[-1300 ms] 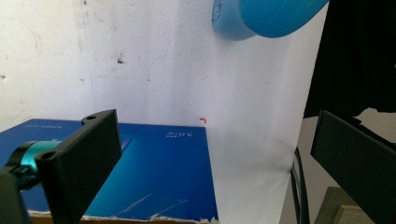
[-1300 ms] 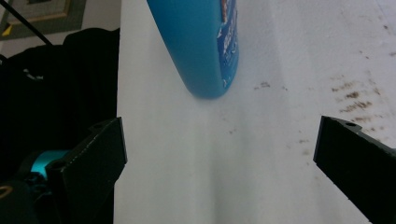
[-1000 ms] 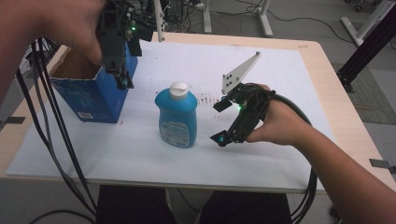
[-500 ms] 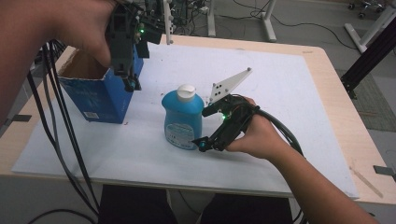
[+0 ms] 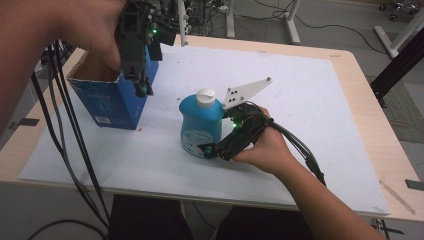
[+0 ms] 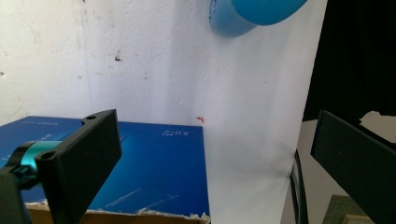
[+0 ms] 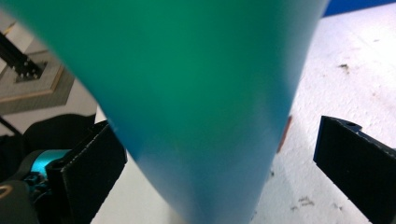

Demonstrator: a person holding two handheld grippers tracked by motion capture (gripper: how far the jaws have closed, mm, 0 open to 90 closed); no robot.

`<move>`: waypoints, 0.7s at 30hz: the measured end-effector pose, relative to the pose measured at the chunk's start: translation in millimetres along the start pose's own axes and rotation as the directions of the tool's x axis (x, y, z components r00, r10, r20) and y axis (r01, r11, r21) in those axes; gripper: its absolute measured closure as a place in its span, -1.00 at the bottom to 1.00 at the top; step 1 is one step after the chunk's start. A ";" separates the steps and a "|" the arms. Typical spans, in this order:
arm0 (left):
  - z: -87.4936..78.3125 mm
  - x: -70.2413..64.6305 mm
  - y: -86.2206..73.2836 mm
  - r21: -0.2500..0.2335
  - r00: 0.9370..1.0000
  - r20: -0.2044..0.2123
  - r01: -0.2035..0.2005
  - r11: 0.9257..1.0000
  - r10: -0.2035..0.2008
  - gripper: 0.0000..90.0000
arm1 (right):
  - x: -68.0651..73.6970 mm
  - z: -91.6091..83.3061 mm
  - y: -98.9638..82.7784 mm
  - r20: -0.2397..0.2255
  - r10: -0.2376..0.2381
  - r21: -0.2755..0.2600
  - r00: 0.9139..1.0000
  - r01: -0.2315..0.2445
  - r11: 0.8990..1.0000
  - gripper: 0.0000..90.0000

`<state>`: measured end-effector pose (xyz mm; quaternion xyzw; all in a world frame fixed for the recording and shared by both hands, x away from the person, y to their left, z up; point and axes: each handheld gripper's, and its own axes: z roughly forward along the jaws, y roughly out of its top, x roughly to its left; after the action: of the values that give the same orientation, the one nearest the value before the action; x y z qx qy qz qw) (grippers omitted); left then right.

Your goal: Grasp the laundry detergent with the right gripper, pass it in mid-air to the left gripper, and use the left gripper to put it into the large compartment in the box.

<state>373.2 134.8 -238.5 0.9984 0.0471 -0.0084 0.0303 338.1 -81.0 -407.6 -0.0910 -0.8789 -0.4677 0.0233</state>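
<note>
Slide the wide-open right hand-held gripper (image 5: 210, 148) farther around the blue bottle (image 5: 201, 125), then squeeze gently, while the wide-open left hand-held gripper (image 5: 142, 87) waits above the blue box (image 5: 110, 97).

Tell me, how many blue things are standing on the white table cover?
2: a blue plastic bottle with a white cap mid-table between the open right gripper jaws, and an open blue cardboard box at far left under the left gripper.

- Bottle (image 5: 201, 126) stands mid-table on the sheet (image 5: 300, 100).
- Box (image 5: 111, 97) stands left of it, slightly farther back.
- Right gripper (image 5: 220, 150) just beside bottle, on its right.
- Left gripper (image 5: 141, 89) above box's right edge.
</note>
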 end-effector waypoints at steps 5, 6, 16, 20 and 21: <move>0.3 0.3 -3.8 -0.002 1.000 -0.001 0.004 1.000 -0.004 -0.96 | 2.3 3.1 -1.3 0.014 -0.004 -0.016 1.000 0.004 1.000 -0.96; 0.5 0.4 -4.2 -0.002 1.000 -0.001 0.003 1.000 -0.003 -0.96 | 2.8 3.7 -1.8 0.018 -0.001 -0.021 1.000 0.002 1.000 -0.96; 2.9 0.5 -5.7 0.000 1.000 0.001 0.004 1.000 -0.004 -0.96 | 4.8 8.8 -7.0 0.038 0.020 -0.073 0.999 -0.017 0.997 -0.88; 3.0 0.9 -6.1 0.000 1.000 0.001 0.004 1.000 -0.004 -0.96 | 6.4 10.5 -8.5 0.043 0.017 -0.077 0.999 -0.014 0.997 -0.82; 3.0 1.0 -6.1 0.000 1.000 0.001 0.003 1.000 -0.003 -0.96 | 6.8 10.6 -8.8 0.047 0.012 -0.080 0.999 -0.009 0.997 -0.75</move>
<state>373.6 140.8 -241.9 0.9983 0.0487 -0.0087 0.0304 330.3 -76.1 -419.8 -0.1075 -0.8594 -0.4999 0.0013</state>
